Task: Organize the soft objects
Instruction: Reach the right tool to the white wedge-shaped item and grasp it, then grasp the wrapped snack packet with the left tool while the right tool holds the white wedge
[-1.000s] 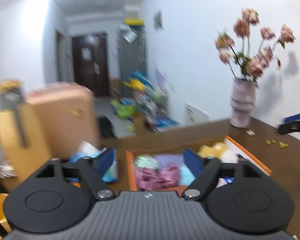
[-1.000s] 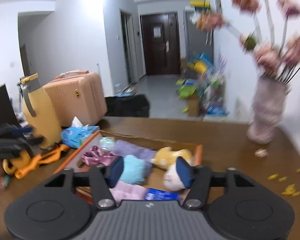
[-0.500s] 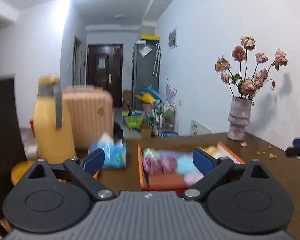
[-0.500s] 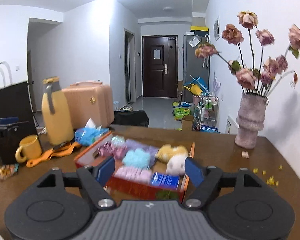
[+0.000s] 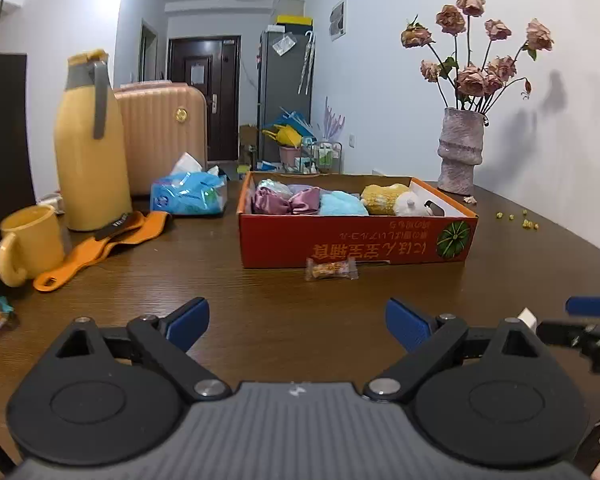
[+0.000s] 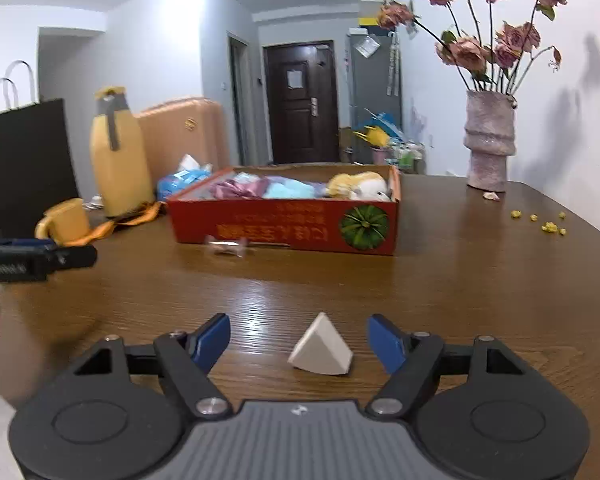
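Glossy wood-grain table (image 6: 460,280); matt printed cardboard box (image 6: 284,226); rough-textured vase (image 6: 489,140); matt white sponge (image 6: 321,347); shiny satin bow (image 5: 286,202).

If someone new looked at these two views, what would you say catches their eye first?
Probably the red cardboard box mid-table, filled with soft things like a purple satin bow and a yellow plush. Next, the small white wedge sponge lying alone between the open fingers of the right hand-held gripper. The vase of dried roses stands by the wall.
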{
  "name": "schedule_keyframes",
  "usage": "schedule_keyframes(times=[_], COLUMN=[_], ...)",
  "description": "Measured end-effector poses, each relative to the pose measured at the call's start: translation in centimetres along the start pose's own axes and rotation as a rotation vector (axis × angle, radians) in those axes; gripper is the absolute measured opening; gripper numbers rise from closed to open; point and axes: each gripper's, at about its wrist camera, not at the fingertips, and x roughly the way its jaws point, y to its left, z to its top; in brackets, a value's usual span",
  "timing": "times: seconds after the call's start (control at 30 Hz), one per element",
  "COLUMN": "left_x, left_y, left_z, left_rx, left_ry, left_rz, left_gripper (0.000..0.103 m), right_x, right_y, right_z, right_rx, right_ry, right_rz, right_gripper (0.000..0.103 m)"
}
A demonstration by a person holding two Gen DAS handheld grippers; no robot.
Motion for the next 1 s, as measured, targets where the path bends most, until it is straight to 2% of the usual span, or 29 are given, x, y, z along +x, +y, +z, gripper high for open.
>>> schedule_keyframes(times=[0.07, 0.13, 0.17, 0.2, 0.23, 0.27, 0.37, 0.47, 0.5, 0.57, 0.6, 0.63, 0.67, 0.7, 0.73, 0.93, 1.0], left_x=[1.5, 3.4, 4.6, 5.9, 7.2, 8.4, 12.3, 16.3, 17.3, 18.5, 18.9, 19.3, 19.8, 19.8, 19.7, 18.6, 17.3], left_y=[-0.4, -0.7, -0.9, -1.2, -1.4, -1.7, -2.9, -4.0, -4.1, -3.7, -3.7, -3.7, -3.8, -3.9, -4.1, -4.3, -4.4], left_z=[0.4, 0.7, 0.9, 1.1, 1.5, 1.7, 2.8, 3.0, 3.0, 3.2, 3.3, 3.3, 3.2, 3.1, 3.0, 2.6, 2.6], left_rx=[-0.004, -0.009, -0.017, -0.026, -0.031, -0.029, -0.004, 0.037, 0.029, -0.024, -0.038, -0.036, -0.028, -0.017, -0.001, -0.012, -0.020], left_ry=[0.012, 0.026, 0.032, 0.042, 0.053, 0.059, 0.076, 0.135, 0.154, 0.173, 0.182, 0.202, 0.233, 0.224, 0.218, 0.219, 0.223], left_rz=[0.003, 0.012, 0.012, 0.009, 0.006, -0.004, -0.014, 0.060, 0.066, 0.033, 0.015, 0.002, -0.005, 0.005, 0.007, 0.013, -0.011], left_gripper=[0.097, 0.097, 0.097, 0.097, 0.097, 0.097, 0.097, 0.096, 0.095, 0.094, 0.086, 0.063, 0.054, 0.050, 0.039, 0.036, 0.036], right_x=[1.1, 2.4, 3.3, 4.3, 4.9, 5.3, 5.3, 5.6, 5.9, 6.3, 6.5, 6.8, 7.3, 7.7, 8.2, 9.5, 9.0], right_y=[-0.3, -0.6, -0.7, -0.8, -0.8, -0.7, -2.1, -3.0, -3.3, -4.0, -4.2, -4.3, -4.3, -4.4, -4.5, -4.0, -3.5], right_z=[0.1, 0.1, 0.0, -0.2, -0.1, 0.2, 1.6, 3.0, 3.3, 3.8, 4.0, 4.1, 4.2, 4.3, 4.4, 4.6, 4.7], right_rx=[0.017, 0.034, 0.040, 0.041, 0.029, 0.006, 0.080, 0.072, 0.079, 0.101, 0.103, 0.102, 0.101, 0.103, 0.107, 0.095, 0.083], right_ry=[0.011, 0.027, 0.051, 0.081, 0.084, 0.079, 0.039, -0.001, -0.002, -0.006, -0.005, -0.002, 0.002, 0.006, 0.009, 0.018, 0.007], right_rz=[-0.012, 0.008, 0.028, 0.032, 0.003, -0.031, 0.051, 0.037, 0.040, 0.059, 0.068, 0.078, 0.083, 0.091, 0.100, 0.135, 0.141], right_gripper=[0.069, 0.054, 0.037, 0.025, 0.017, 0.017, 0.017, 0.017, 0.017, 0.017, 0.017, 0.017, 0.017, 0.017, 0.017, 0.017, 0.017])
